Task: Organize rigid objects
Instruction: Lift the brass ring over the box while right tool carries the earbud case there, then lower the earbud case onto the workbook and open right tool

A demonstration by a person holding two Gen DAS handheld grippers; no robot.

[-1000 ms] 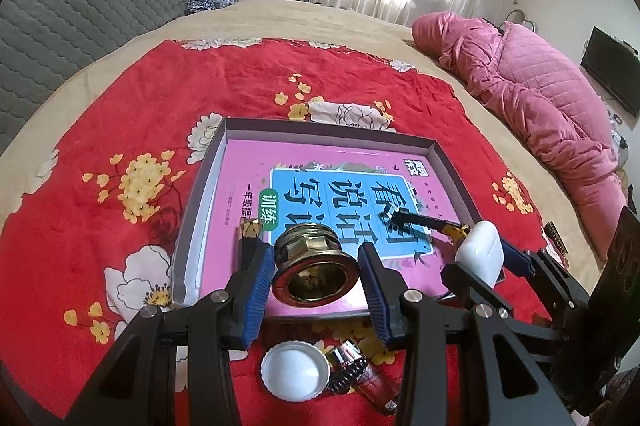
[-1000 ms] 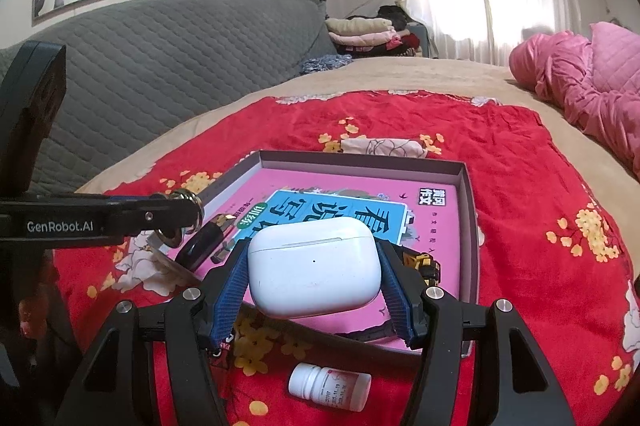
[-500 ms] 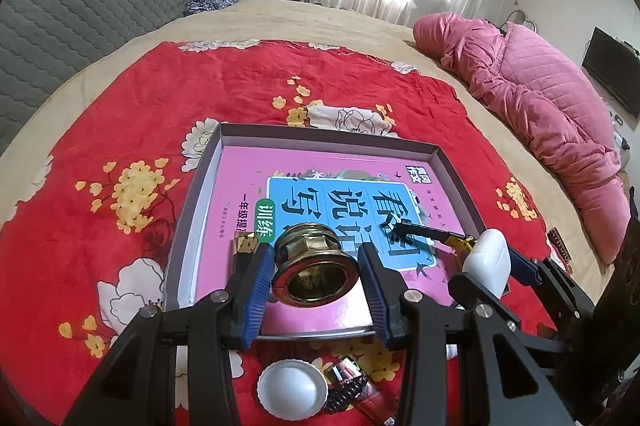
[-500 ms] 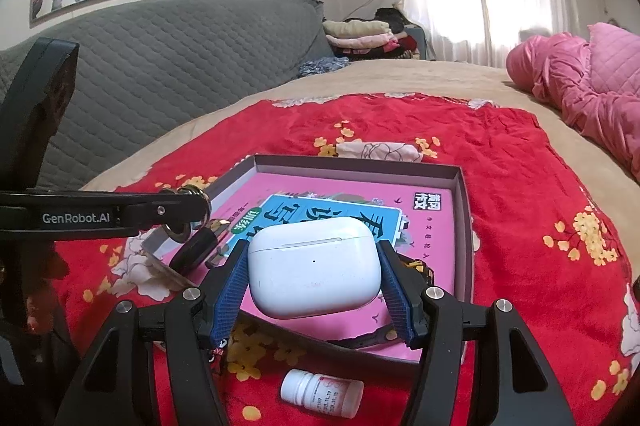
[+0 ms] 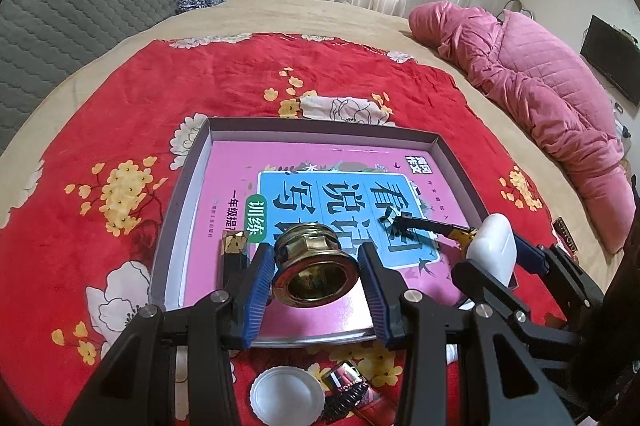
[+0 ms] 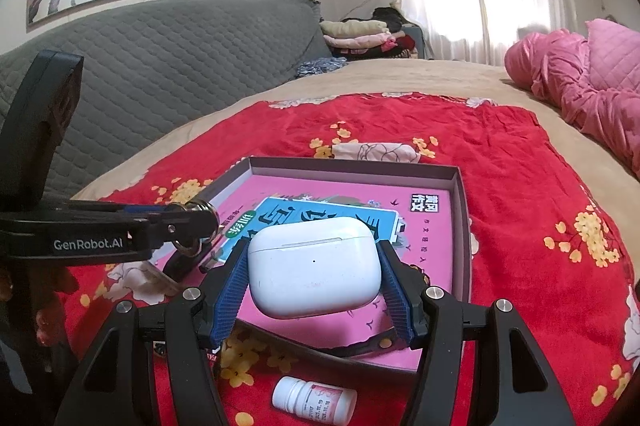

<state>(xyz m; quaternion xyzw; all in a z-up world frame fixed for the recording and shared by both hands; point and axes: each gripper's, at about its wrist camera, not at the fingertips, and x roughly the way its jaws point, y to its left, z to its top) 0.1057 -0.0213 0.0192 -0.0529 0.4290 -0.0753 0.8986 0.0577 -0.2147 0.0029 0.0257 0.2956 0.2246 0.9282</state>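
Observation:
My left gripper (image 5: 316,276) is shut on a brass threaded drain fitting (image 5: 315,274), held over the near edge of a shallow grey box lid (image 5: 320,129). A pink and blue book (image 5: 320,186) lies inside the lid, with a small black and yellow tool (image 5: 430,226) on it. My right gripper (image 6: 314,268) is shut on a white earbud case (image 6: 314,266), also over the lid's near part (image 6: 356,164). In the left wrist view the case (image 5: 492,246) shows at the right. In the right wrist view the left gripper's arm (image 6: 100,232) reaches in from the left.
The lid rests on a red flowered blanket (image 5: 120,146) spread over a bed. In front of the lid lie a white cap (image 5: 286,396), a lighter (image 5: 348,386) and a small white pill bottle (image 6: 314,402). A pink quilt (image 5: 540,86) is bunched at the right; a grey headboard (image 6: 160,66) stands at the left.
In both views the lid and blanket have slid slightly down and nearer; both grippers keep their hold, with the fitting and the case unchanged between the fingers.

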